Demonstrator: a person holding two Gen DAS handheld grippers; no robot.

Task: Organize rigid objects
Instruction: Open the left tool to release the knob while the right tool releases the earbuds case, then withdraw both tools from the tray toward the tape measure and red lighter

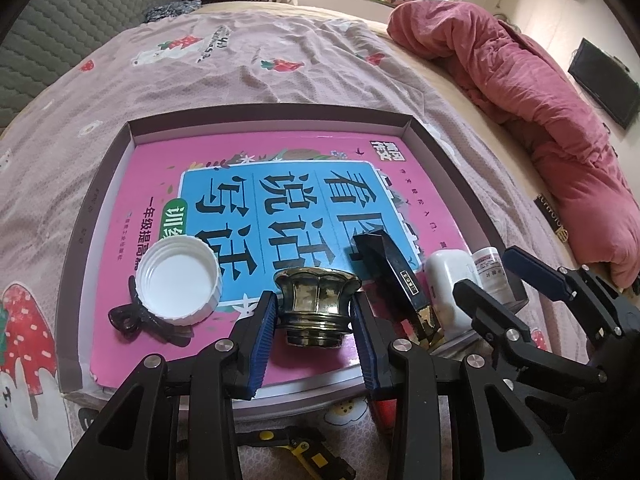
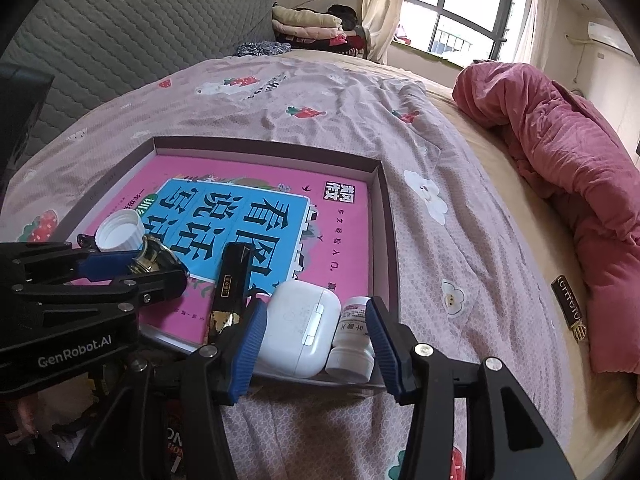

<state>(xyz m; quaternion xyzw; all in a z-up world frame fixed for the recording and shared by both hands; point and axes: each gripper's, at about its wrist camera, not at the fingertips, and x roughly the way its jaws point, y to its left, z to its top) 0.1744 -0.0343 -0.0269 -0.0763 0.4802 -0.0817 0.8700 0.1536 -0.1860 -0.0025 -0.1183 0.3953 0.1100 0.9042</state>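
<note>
A shallow box [image 1: 416,126] on the bed holds a pink book [image 1: 160,160]. On the book lie a white cap [image 1: 180,280], a black hair clip [image 1: 132,320], a brass crown-shaped cap [image 1: 316,304], a black and gold bar [image 1: 396,276], a white earbud case [image 2: 296,328] and a small white bottle [image 2: 352,344]. My left gripper [image 1: 314,312] is shut on the brass cap, which rests on the book. My right gripper [image 2: 316,320] is open around the earbud case and the bottle.
The box [image 2: 384,208] sits on a pink strawberry-print sheet [image 2: 320,96]. A rolled red quilt [image 2: 568,184] lies along the right. A grey padded headboard [image 2: 120,28] stands at the back left. A yellow and black object [image 1: 304,452] lies below the box's near edge.
</note>
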